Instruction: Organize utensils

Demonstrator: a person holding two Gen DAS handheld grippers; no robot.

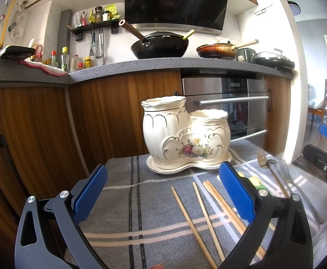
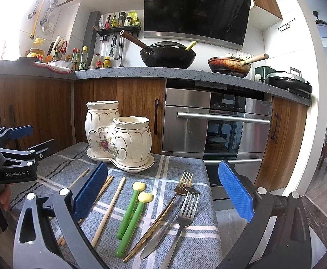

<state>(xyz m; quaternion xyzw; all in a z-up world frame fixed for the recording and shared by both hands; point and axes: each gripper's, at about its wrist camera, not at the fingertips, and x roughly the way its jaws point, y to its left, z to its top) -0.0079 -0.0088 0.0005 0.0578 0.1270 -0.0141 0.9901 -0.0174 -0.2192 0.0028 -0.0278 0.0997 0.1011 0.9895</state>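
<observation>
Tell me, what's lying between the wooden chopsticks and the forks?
Two green utensils with yellow heads lie side by side between the wooden chopsticks and the forks, clearest in the right wrist view.

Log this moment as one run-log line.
left gripper: open, empty | right gripper: open, empty | holder: empty | chopsticks, forks, knife: on cloth

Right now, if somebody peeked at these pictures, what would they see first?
Probably the cream ceramic holder with painted flowers, standing on its saucer at the back of the grey checked cloth. Next, the utensils lying loose in front of it: wooden chopsticks, two green-handled pieces, and forks. Both grippers, left and right, hover open.
</observation>
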